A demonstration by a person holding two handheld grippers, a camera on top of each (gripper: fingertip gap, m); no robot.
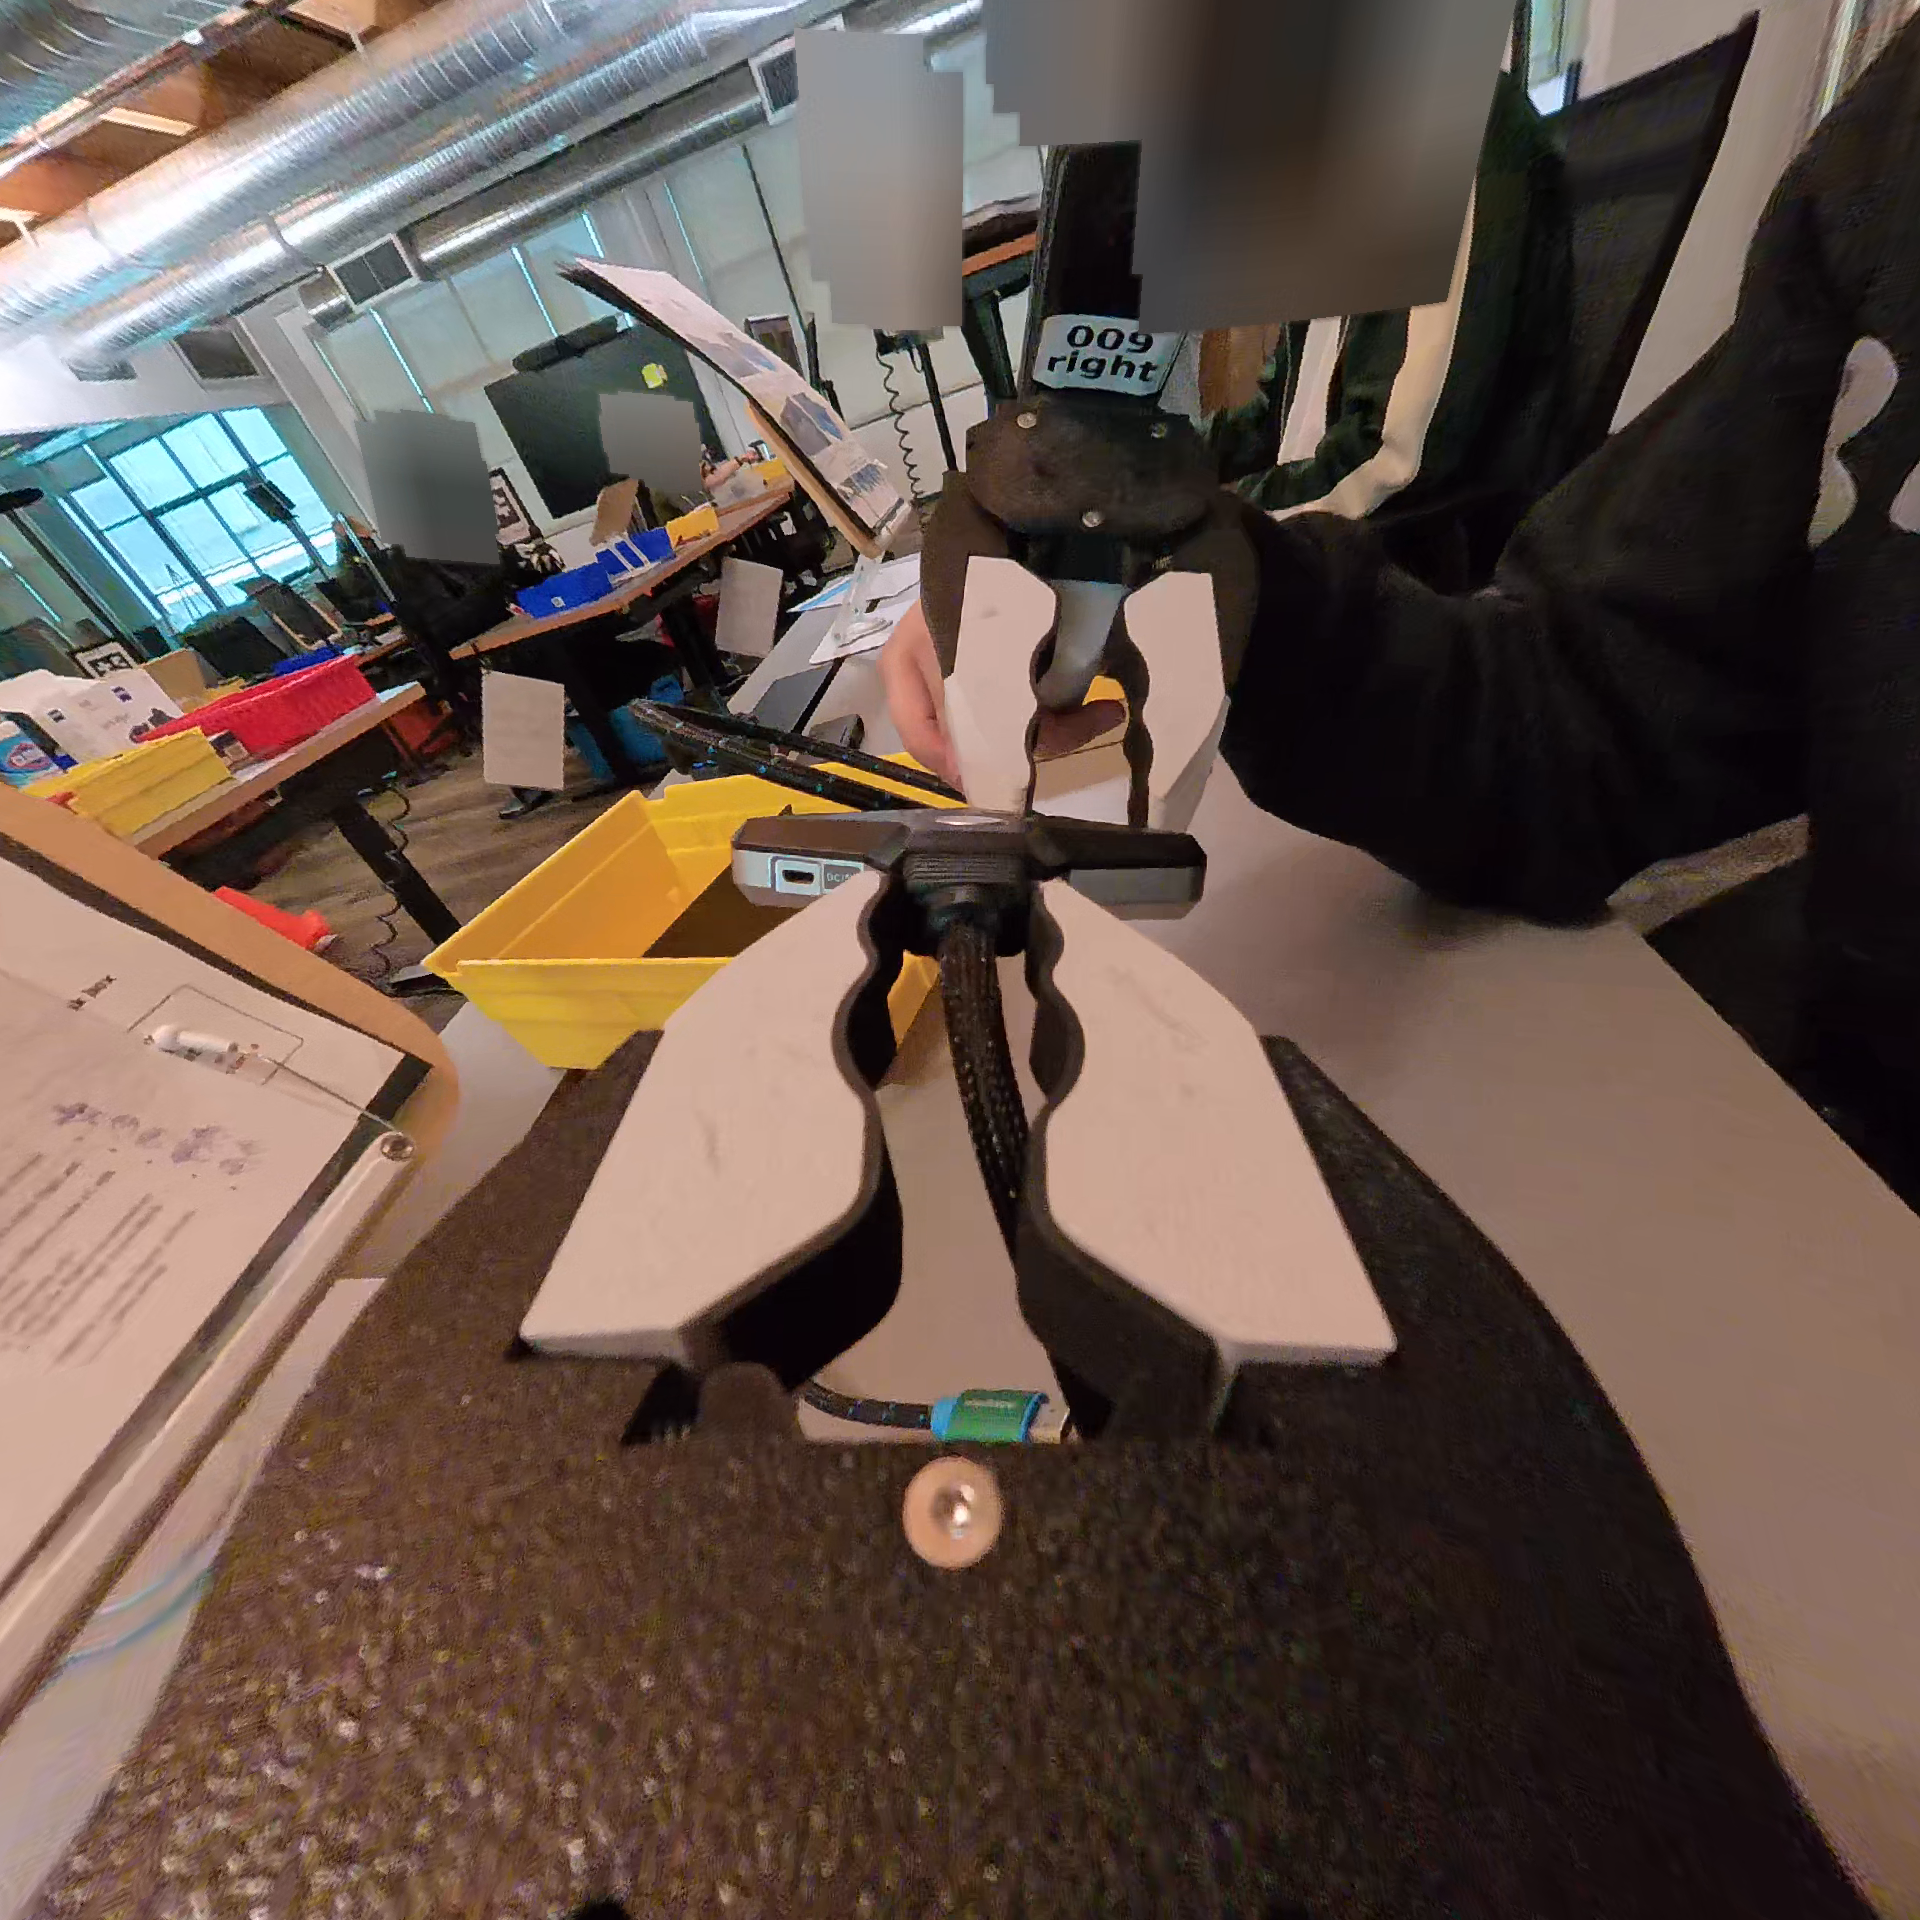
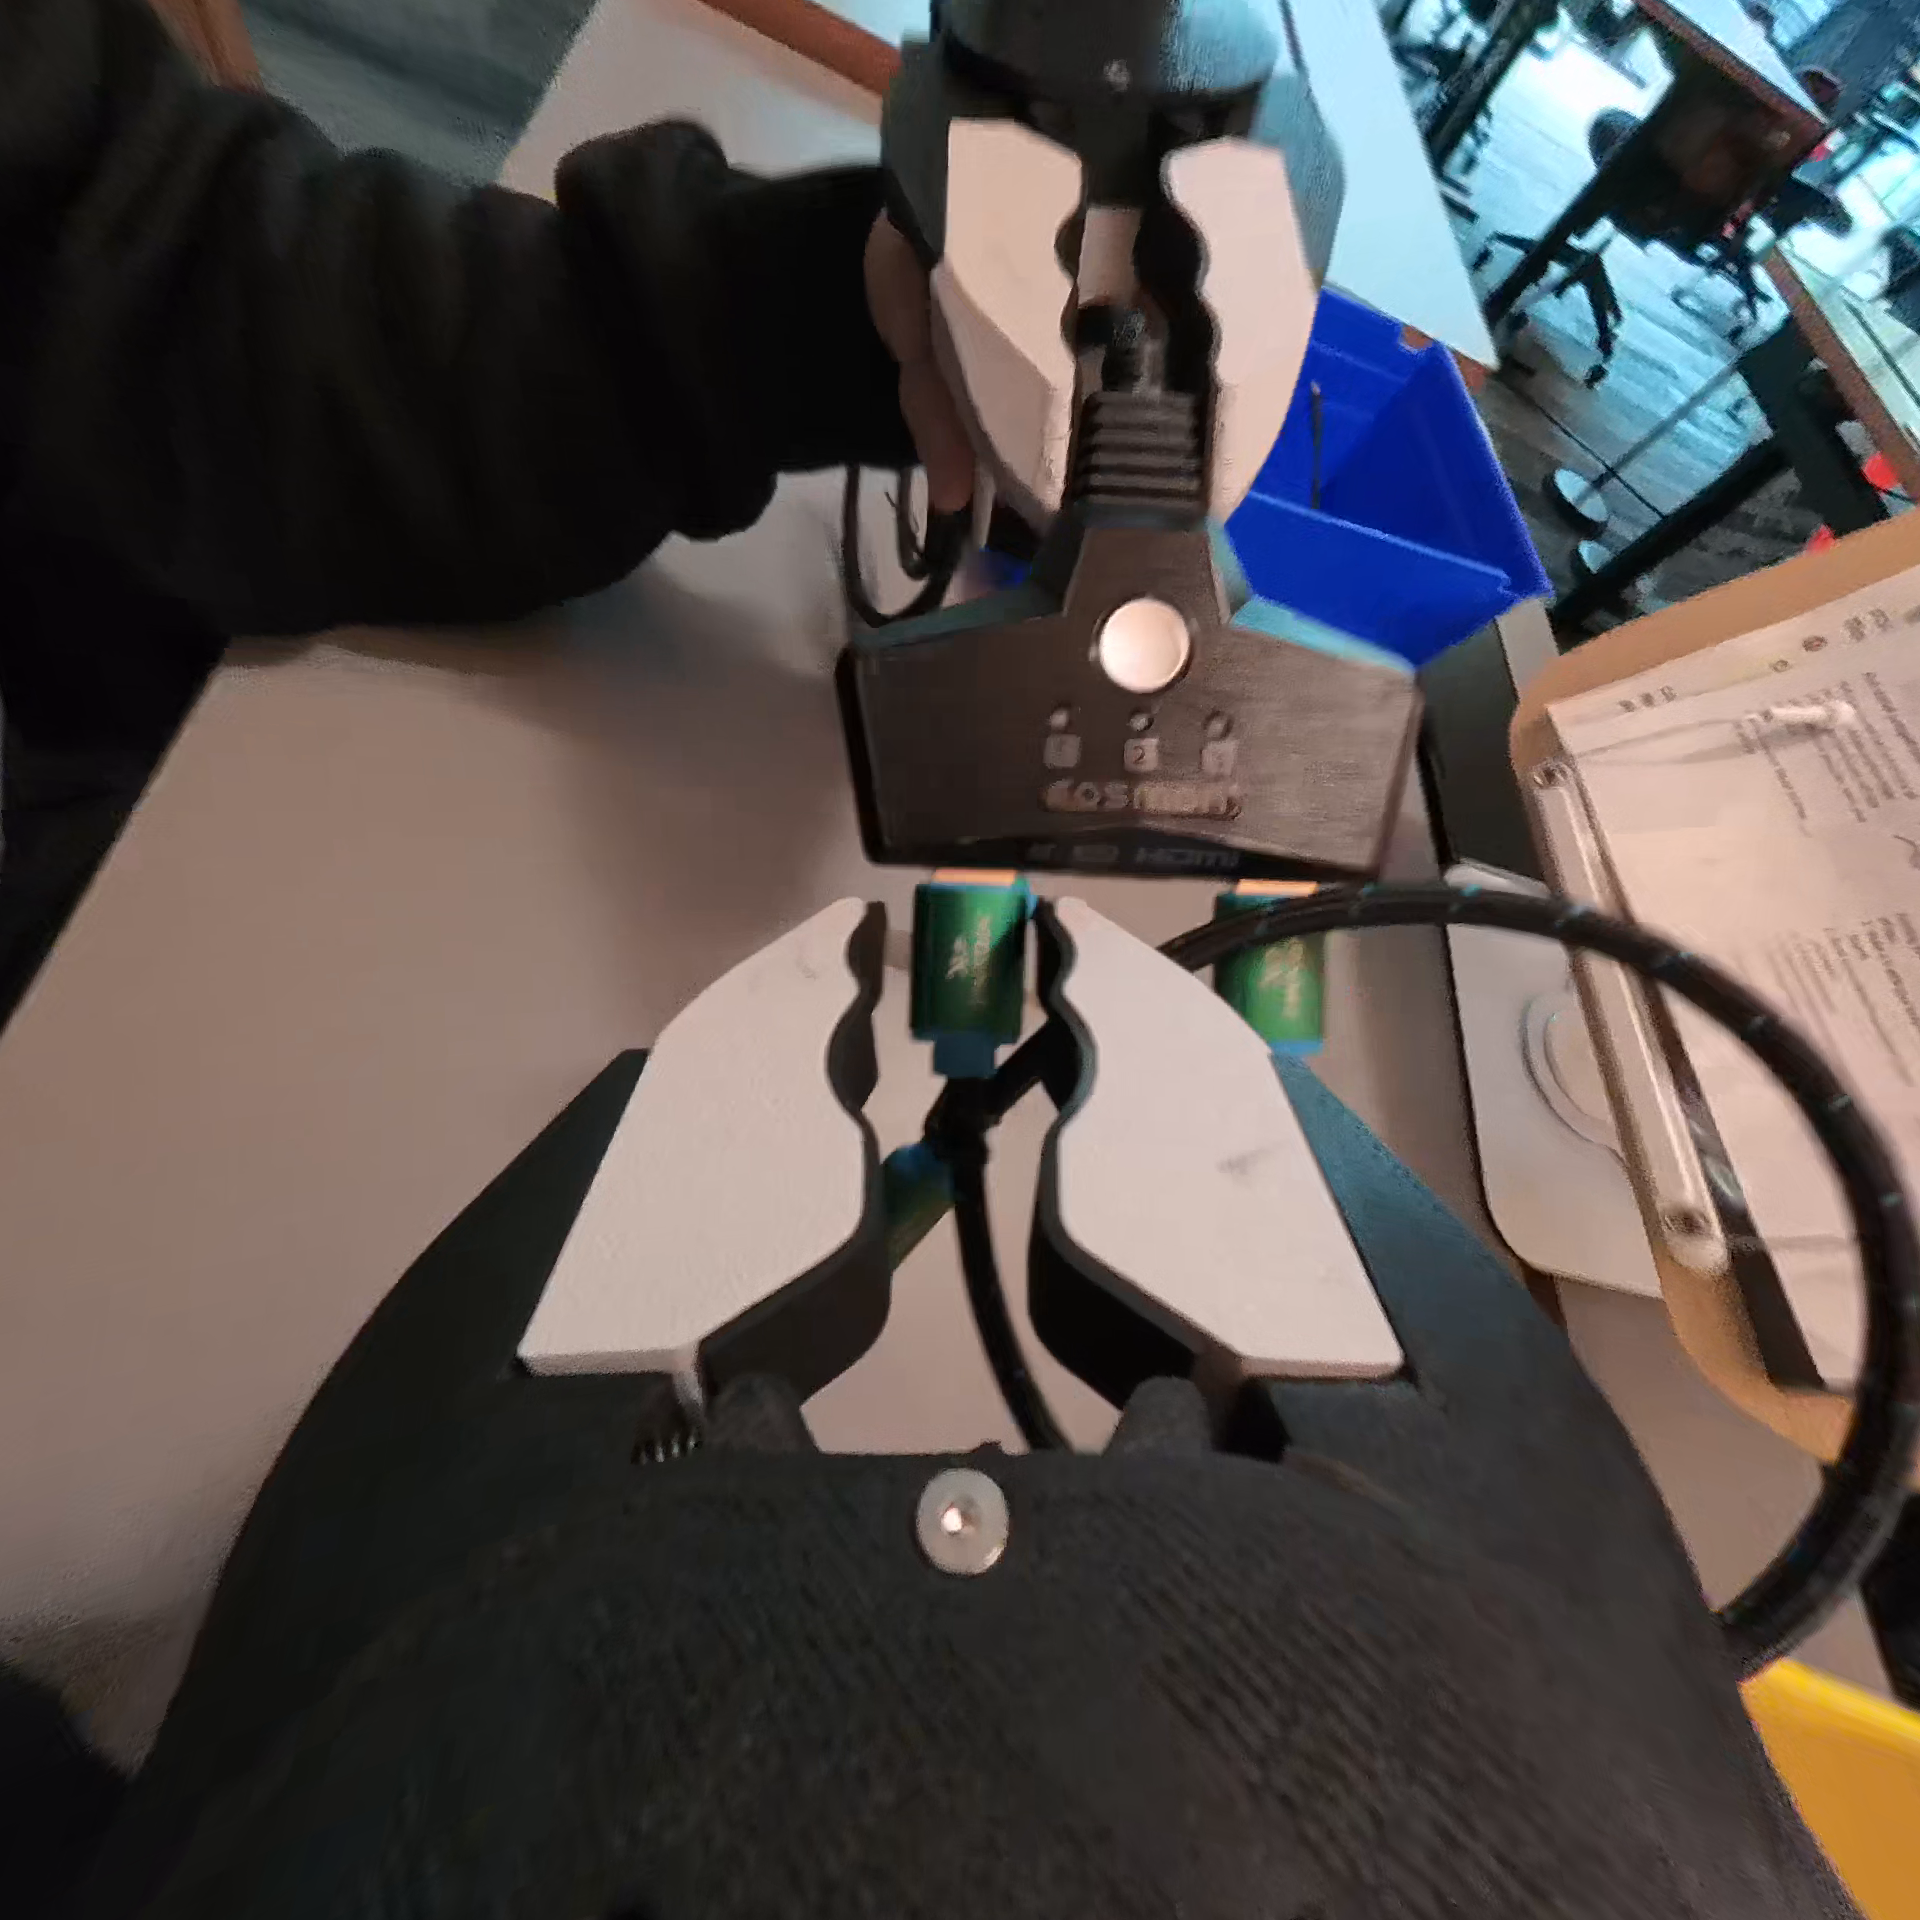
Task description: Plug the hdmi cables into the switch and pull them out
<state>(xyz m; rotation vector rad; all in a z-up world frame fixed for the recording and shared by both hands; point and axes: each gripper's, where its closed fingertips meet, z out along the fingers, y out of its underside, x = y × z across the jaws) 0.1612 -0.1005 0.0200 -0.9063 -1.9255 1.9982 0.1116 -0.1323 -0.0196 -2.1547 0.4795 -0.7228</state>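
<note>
A black HDMI switch [image 2: 1132, 748] with a round silver button is held just above the grey table [image 2: 416, 935]. My left gripper [image 1: 966, 904] is shut on the ribbed collar of the switch's own braided cable [image 1: 982, 1039]; it also shows across from me in the right wrist view [image 2: 1132, 416]. My right gripper [image 2: 966, 920] is closed around a green HDMI plug [image 2: 971, 971] sitting in the switch's left port. A second green plug [image 2: 1273, 971] sits in the right port. A third plug end [image 2: 914, 1195] lies on the table under my right gripper.
A yellow bin [image 1: 582, 966] stands at the table's edge beyond the switch. A blue bin [image 2: 1382, 520] stands behind it on the other side. A clipboard with papers [image 2: 1766, 935] lies beside the switch. A black braided cable [image 2: 1787, 1039] loops over it.
</note>
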